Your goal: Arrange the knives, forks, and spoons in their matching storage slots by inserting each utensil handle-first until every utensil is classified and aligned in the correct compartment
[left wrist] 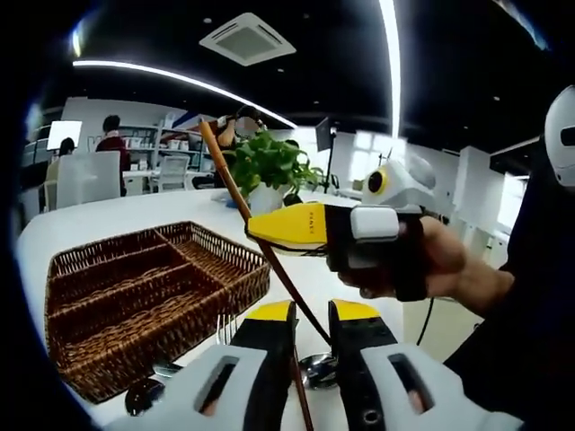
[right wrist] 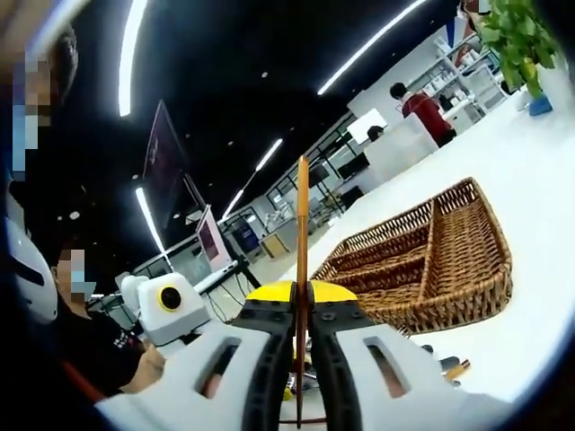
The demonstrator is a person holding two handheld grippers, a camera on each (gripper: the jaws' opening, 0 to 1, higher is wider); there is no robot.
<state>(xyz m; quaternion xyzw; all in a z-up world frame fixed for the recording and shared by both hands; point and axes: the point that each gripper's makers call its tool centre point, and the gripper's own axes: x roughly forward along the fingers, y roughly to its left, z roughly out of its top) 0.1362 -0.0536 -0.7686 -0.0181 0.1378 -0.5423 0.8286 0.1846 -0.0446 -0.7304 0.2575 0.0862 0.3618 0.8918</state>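
My right gripper (right wrist: 301, 310) had its yellow-tipped fingers (right wrist: 269, 314) clenched on a long, thin, brown wooden-looking stick (right wrist: 303, 233), pinched edge-on so that it rose straight up between them. In the left gripper view the same stick (left wrist: 235, 189) ran slantwise past the other gripper (left wrist: 296, 226) and down toward my own fingers. I judged I held it upright and clear of the white table (left wrist: 135, 211) so I could turn the proper end down before feeding it in; which end was the handle I could not tell.

My left gripper (left wrist: 312, 323) hovered low over the table, its fingers (left wrist: 269, 328) apart with the stick passing down through the gap. Whether they touched it, I could not tell; I read them as released, waiting to steady or take over.

The brown woven wicker tray with three long compartments (left wrist: 229, 301) sat just beside my left fingers, and what I could see of its slots looked empty. Metal spoons (left wrist: 316, 368) and the tines of a fork (left wrist: 226, 328) lay on the table at the tray's near edge, not yet sorted. A green potted plant (left wrist: 268, 166) stood behind.
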